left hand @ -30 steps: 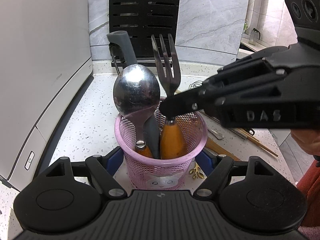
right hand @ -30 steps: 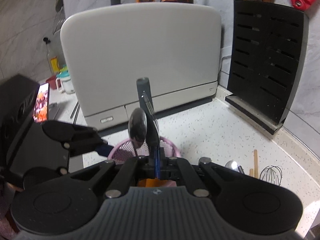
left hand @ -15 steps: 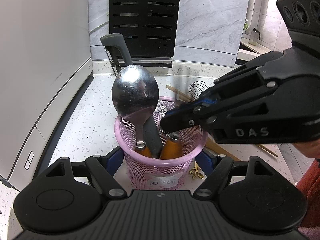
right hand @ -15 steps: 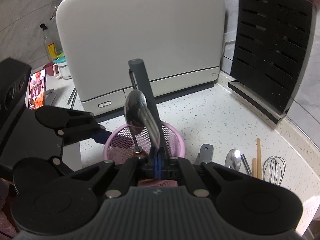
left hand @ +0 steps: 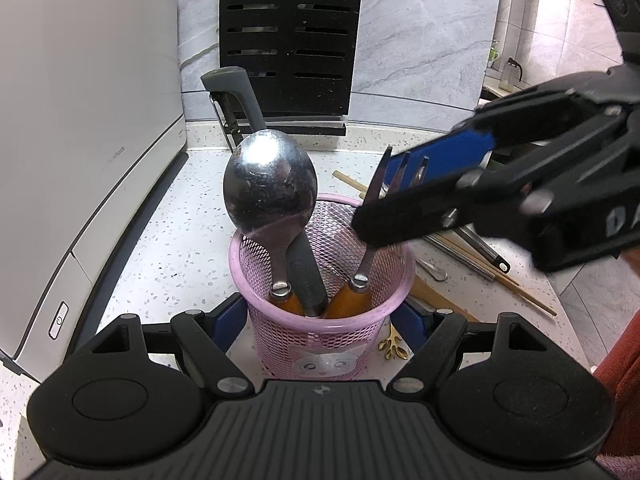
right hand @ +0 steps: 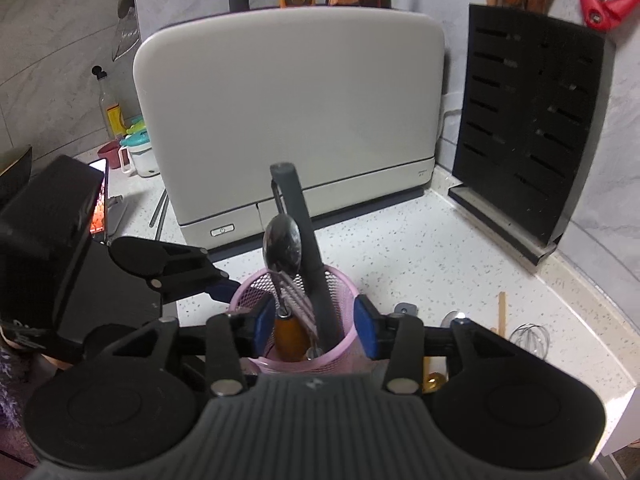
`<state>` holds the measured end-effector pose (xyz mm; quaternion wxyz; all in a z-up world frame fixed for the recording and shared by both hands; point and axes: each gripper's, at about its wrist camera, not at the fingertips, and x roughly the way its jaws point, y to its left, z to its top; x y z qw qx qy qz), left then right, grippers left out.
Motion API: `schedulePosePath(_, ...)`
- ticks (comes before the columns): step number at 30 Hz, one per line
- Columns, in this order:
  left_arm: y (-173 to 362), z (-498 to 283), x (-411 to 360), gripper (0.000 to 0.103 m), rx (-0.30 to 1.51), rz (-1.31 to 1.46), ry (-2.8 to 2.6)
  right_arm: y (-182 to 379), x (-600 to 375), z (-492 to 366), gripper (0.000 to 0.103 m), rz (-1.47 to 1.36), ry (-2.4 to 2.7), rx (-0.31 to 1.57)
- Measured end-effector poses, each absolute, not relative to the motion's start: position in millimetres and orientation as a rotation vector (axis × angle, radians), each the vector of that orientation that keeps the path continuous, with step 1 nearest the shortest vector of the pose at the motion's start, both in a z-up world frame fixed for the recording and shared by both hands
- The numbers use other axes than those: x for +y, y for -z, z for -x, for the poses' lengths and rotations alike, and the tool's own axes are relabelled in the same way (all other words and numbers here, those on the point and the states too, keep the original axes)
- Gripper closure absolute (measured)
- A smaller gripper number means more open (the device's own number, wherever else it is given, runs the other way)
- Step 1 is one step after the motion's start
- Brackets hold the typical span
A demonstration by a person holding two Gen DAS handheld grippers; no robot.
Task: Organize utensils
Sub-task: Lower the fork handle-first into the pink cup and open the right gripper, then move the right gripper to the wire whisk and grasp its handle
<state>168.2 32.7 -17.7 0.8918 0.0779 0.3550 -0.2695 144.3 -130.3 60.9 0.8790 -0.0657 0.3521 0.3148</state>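
- A pink mesh cup (left hand: pixel 320 320) stands upright on a white speckled counter (left hand: pixel 168 248), near the left wrist camera.
- The left gripper (left hand: pixel 320 320) has its jaws spread wide on either side of the cup. Its blue pads (left hand: pixel 228 320) sit at the cup's sides; whether they press on it cannot be told.
- Three utensils stand in the cup, handles down: a spoon (left hand: pixel 270 188) with its bowl up, a grey-handled tool (left hand: pixel 240 96) leaning back behind it, and a fork (left hand: pixel 384 184) leaning right, tines up.
- The spoon and fork have orange handles down inside the cup.
- The right gripper (left hand: pixel 384 200) reaches in from the right, just above the cup's rim. Its jaws are opening.
- The fork's tines rise between those jaws; in the right wrist view neither blue pad (right hand: pixel 366 330) touches it.
- In the right wrist view the cup (right hand: pixel 296 360) lies between the right gripper's (right hand: pixel 314 326) parted fingertips.
- Right of the cup, more things lie flat on the counter: chopsticks (left hand: pixel 516 292), a whisk (right hand: pixel 530 338) and another spoon (right hand: pixel 452 318).
- A large white appliance (left hand: pixel 80 120) stands at the left of the counter.
- A black slotted rack (left hand: pixel 290 36) leans on the grey marble wall behind.
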Motion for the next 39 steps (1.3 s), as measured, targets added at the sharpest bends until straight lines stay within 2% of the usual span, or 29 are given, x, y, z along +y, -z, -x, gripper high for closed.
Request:
schedulePosePath(7,16.4,-170.7,31.6,0.013,0.736,-0.147,0.516,-82.4,-159.0,-143.6,0.052,0.05,-0.619,0.68)
schedulePosePath(14,16.9,-176.1,29.7,0.013,0.727,-0.13,0.442,-89.7,-188.4,-150.2,0.051,-0.029,-0.544,0.669)
schedulePosePath(26,16.5,-182.7,32.7,0.013,0.727,-0.122,0.417,-31.5,-230.5,-204.9,0.054,-0.027,-0.219,0.931)
schedulePosePath(34,15.8,-182.8,29.8,0.013,0.732,-0.125,0.41,1.2,-234.1,-225.0,0.055,0.009,-0.172,1.049)
schedulePosePath(39,15.6,-182.8,29.6,0.013,0.733,-0.126,0.409,8.3,-229.4,-228.2,0.059,0.019,-0.162,1.085)
